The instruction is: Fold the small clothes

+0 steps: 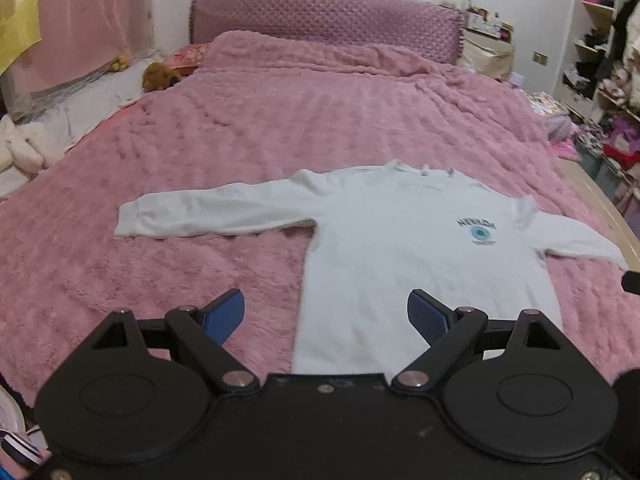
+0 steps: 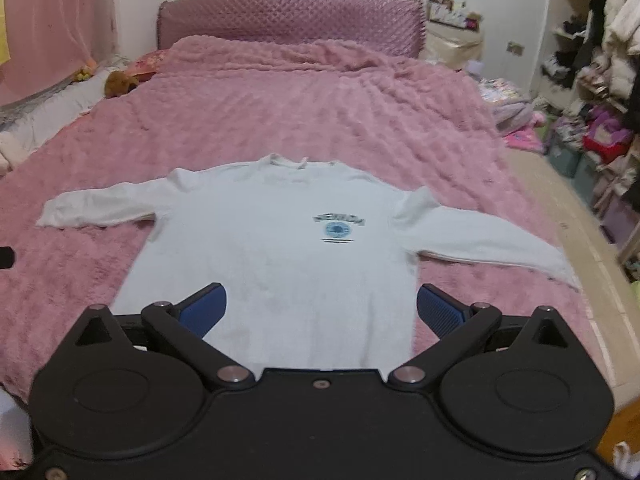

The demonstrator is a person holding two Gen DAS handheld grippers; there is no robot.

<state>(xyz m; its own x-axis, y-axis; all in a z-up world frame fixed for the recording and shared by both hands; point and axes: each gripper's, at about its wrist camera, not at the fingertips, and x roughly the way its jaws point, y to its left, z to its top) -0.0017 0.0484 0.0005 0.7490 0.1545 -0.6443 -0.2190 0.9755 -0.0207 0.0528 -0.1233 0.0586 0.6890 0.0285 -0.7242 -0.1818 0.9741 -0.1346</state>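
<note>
Left wrist view. Item: one white long-sleeved shirt [image 1: 404, 248], laid face up and flat on a bed under a pink plush blanket [image 1: 248, 128]. Neckline toward the headboard, hem toward the camera, partly hidden behind the tool body. Small blue chest print [image 1: 479, 233]. Sleeve on the picture's left [image 1: 208, 214] stretched straight out across the blanket; the opposite sleeve [image 1: 576, 240] angles outward and down toward the bed's edge. Left gripper [image 1: 326, 316]: jaws spread wide, nothing between them, held above the shirt's lower left edge, one blue pad over blanket and the other over white cloth. Whether it touches the fabric cannot be told.

Right wrist view. Same shirt [image 2: 276, 248], roughly centred. Collar [image 2: 286, 161] farthest away; the sleeve on the picture's right [image 2: 492, 240] reaches nearly to the blanket's edge, beside the bare mattress strip. Right gripper [image 2: 320, 312]: jaws wide apart, empty, straddling the lower body of the shirt, near the hem.

Handling, by judgement. Light, limp knit; no stiffness, so any lifted part will droop and drag the rest. Not fragile and not slippery, and the plush pile beneath probably clings, which would help hold the folded layers in place but may catch a pad that dips too low. Thin single layers call for a shallow pinch at an edge: cuff ends for turning sleeves inward, then hem corners or shoulder seams for folding the body. Seams and ribbed cuffs look the firmest places to take hold.
</note>
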